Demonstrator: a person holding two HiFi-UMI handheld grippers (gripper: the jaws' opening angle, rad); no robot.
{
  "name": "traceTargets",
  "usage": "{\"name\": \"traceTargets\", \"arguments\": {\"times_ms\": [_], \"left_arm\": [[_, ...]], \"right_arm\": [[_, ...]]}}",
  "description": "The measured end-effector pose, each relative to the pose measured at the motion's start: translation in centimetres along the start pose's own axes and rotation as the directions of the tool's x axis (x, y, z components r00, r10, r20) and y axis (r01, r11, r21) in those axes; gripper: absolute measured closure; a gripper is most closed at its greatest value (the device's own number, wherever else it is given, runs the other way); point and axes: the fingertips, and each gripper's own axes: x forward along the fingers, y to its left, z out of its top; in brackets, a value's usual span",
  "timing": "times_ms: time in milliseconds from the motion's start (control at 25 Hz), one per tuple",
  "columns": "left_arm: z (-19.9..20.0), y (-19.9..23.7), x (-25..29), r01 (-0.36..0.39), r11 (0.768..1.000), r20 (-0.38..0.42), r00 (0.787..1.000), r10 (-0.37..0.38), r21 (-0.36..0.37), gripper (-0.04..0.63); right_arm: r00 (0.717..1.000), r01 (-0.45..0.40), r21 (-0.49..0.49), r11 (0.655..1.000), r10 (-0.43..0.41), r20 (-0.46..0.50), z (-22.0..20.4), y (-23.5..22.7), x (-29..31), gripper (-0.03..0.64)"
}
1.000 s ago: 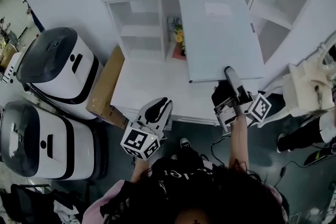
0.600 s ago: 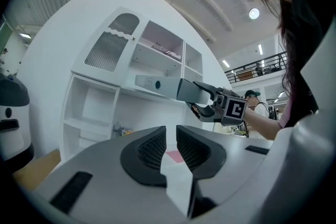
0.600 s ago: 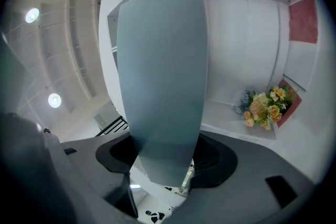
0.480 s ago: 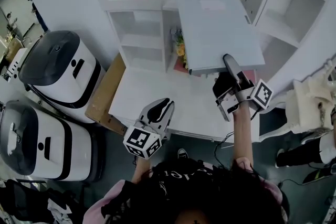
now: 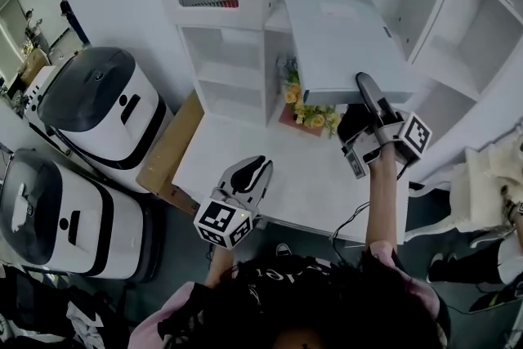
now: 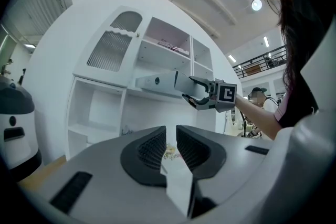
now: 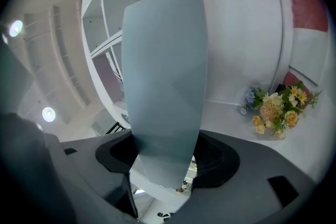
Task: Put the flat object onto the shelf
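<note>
The flat object (image 5: 339,37) is a pale grey slab. My right gripper (image 5: 364,87) is shut on its near edge and holds it almost level in front of the white shelf unit (image 5: 237,53), its far end at a middle compartment. In the right gripper view the slab (image 7: 165,81) rises from between the jaws of that gripper (image 7: 165,157). My left gripper (image 5: 258,167) is shut and empty over the front of the white table (image 5: 270,176). From the left gripper view, the shut left gripper (image 6: 171,147) points at the slab (image 6: 157,83) and the right gripper (image 6: 198,96).
A bunch of yellow flowers (image 5: 309,109) lies on the table under the slab. Two white-and-black machines (image 5: 98,102) (image 5: 45,212) stand at the left, with a cardboard box (image 5: 167,145) between them and the table. Another person stands in the hall behind (image 6: 257,97).
The right gripper has carried the slab up and further towards the shelf, uncovering the flowers. The left gripper has drifted forward, still shut and empty.
</note>
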Motion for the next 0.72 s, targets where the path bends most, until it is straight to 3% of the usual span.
{"name": "traceTargets", "arguments": {"times_ms": [360, 720], "left_arm": [[0.5, 1.0, 2.4, 0.003, 0.999, -0.002, 1.0, -0.003, 0.032, 0.525], [4.5, -1.4, 5.4, 0.038, 0.984, 0.095, 0.994, -0.055, 0.174, 0.525]], "right_arm": [[1.0, -0.024, 0.048, 0.999, 0.023, 0.017, 3.0, -0.5, 3.0, 0.318], [0.997, -0.034, 0.02, 0.999, 0.032, 0.064, 3.7, -0.6, 3.4, 0.316]]}}
